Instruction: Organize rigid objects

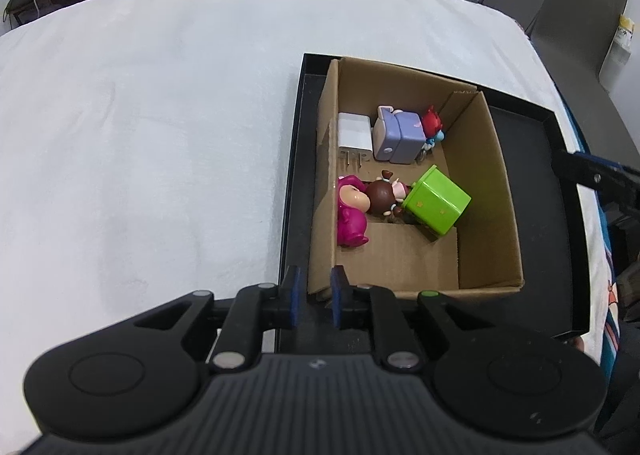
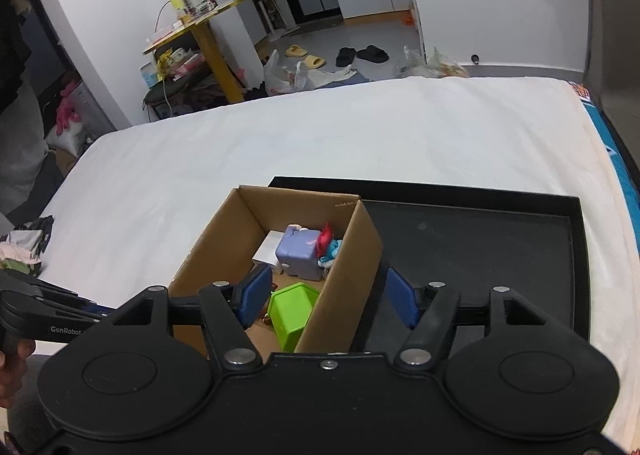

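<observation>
A cardboard box (image 1: 490, 191) stands in a black tray (image 1: 532, 159) on a white bed. Inside lie a white charger (image 1: 354, 133), a lavender block toy (image 1: 398, 135), a red-and-blue figure (image 1: 434, 127), a pink figure (image 1: 352, 211), a brown-haired doll (image 1: 386, 195) and a green cube (image 1: 438, 201). My left gripper (image 1: 314, 295) straddles the box's near left wall, its jaws narrowly apart around the cardboard. My right gripper (image 2: 324, 299) is open, its pads on either side of the box's right wall (image 2: 344, 287), above the green cube (image 2: 292, 311).
The white sheet (image 1: 160, 115) covers the bed left of and behind the tray. The tray's right half (image 2: 480, 255) holds nothing. Beyond the bed are a yellow side table (image 2: 200, 39), bags and slippers on the floor.
</observation>
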The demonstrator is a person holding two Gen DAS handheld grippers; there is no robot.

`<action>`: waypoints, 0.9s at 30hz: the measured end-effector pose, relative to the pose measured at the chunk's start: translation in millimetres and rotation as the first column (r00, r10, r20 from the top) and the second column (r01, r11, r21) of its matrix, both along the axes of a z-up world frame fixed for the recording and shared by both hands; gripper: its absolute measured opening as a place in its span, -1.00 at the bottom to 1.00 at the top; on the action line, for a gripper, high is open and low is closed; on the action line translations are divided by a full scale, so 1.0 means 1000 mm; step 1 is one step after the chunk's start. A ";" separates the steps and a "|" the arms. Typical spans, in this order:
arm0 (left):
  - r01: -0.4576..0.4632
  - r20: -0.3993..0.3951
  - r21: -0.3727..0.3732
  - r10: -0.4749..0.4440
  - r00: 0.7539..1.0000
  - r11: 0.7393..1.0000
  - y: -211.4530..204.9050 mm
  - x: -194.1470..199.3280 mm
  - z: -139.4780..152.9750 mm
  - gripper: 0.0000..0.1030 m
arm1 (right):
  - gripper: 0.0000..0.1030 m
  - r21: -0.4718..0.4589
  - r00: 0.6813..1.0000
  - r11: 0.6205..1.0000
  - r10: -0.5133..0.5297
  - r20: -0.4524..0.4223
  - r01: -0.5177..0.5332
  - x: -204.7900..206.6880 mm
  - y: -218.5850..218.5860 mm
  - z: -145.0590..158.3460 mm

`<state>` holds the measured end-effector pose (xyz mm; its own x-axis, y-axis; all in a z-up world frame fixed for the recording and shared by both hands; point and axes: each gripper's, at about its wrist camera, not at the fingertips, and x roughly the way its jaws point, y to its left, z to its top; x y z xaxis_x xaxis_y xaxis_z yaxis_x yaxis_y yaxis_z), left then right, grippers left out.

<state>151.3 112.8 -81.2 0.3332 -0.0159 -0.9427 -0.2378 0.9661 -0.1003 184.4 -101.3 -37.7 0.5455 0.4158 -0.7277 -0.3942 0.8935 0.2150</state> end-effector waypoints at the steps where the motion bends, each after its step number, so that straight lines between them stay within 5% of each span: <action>1: -0.002 0.005 0.000 0.002 1.000 1.000 0.000 -0.001 0.002 -0.72 | 0.26 -0.001 1.000 1.000 0.000 0.000 0.000 -0.002 0.000 0.000; 4: 0.002 0.021 -0.008 -0.002 1.000 1.000 0.001 -0.004 0.010 -0.66 | 0.34 0.000 1.000 1.000 -0.004 0.001 0.004 -0.008 -0.001 0.003; 9: 0.007 0.052 -0.005 -0.006 0.999 1.000 -0.005 -0.008 0.023 -0.01 | 0.48 0.010 1.000 1.000 -0.029 -0.009 0.029 -0.015 -0.005 0.006; 15: 0.021 0.080 0.002 -0.022 0.997 1.000 -0.011 -0.016 0.039 0.40 | 0.76 0.012 0.998 0.998 -0.061 -0.005 0.061 -0.028 -0.013 0.013; 27: 0.049 0.165 -0.032 -0.043 0.985 0.998 -0.024 -0.041 0.071 0.66 | 1.00 -0.007 0.995 0.995 -0.102 -0.020 0.102 -0.053 -0.024 0.030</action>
